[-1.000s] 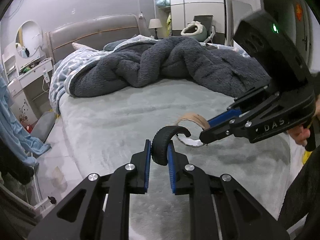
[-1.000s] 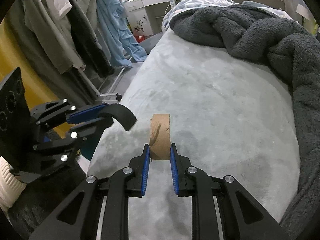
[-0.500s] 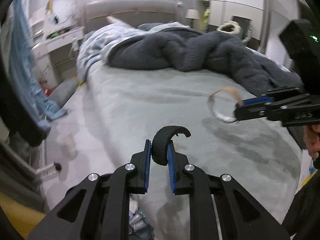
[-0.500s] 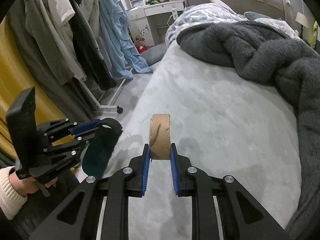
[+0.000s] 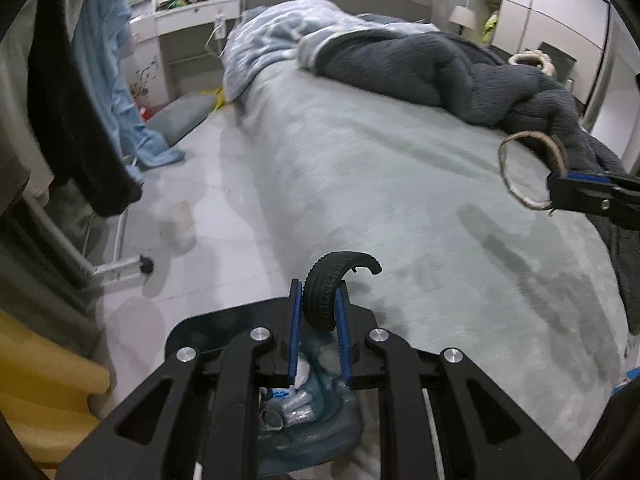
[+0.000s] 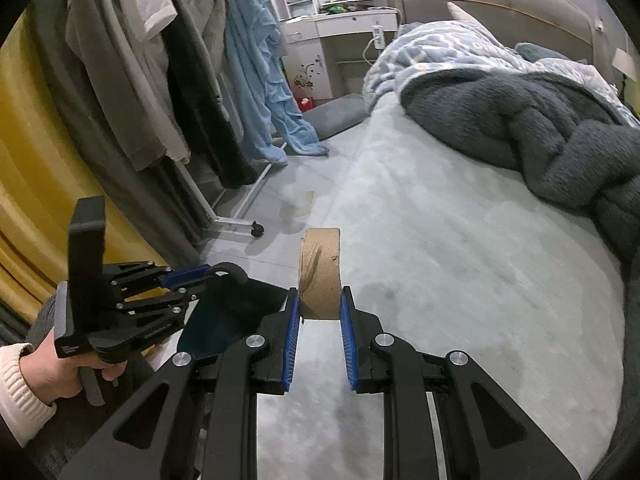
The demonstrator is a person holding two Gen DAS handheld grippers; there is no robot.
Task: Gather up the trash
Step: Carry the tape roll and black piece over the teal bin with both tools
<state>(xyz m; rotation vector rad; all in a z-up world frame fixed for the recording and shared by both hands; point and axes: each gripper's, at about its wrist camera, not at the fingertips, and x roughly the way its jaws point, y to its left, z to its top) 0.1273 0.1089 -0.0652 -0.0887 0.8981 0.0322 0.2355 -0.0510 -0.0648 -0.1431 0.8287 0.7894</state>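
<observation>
- Black rubber, ribbed like a tyre tread, curved up from between the blue pads of the left tool (image 5: 319,314), which was clamped on the broken tyre piece (image 5: 332,286) with only that strip's width between the pads
- Below that tool, at the foot of the bed (image 5: 400,184), sat a dark trash bin (image 5: 304,424) lined with a bluish bag, crumpled wrappers and other waste visible inside; the tyre piece hung above the bin's far rim
- Cardboard-brown and standing on edge, an empty tape roll (image 6: 320,274) was pinched across its width by the right tool (image 6: 319,322), the pads pressed against both flat sides of the ring
- Seen from the left wrist camera, the same tape roll (image 5: 530,168) was held in the air above the pale grey bed cover, well apart from the tyre piece, with the right tool (image 5: 554,190) coming in from the right edge
- Seen from the right wrist camera, the left tool (image 6: 224,274) was gripped by a hand in a cream cuff (image 6: 60,368), its tip over the bin's dark opening (image 6: 228,312) beside the bed
- A dark grey fleece blanket (image 6: 540,128) lay bunched across the far half of the bed, a blue patterned quilt (image 6: 448,52) behind it
- Clothes on a rolling rack (image 6: 160,80) hung beside the bed, a light blue garment trailing onto the floor
</observation>
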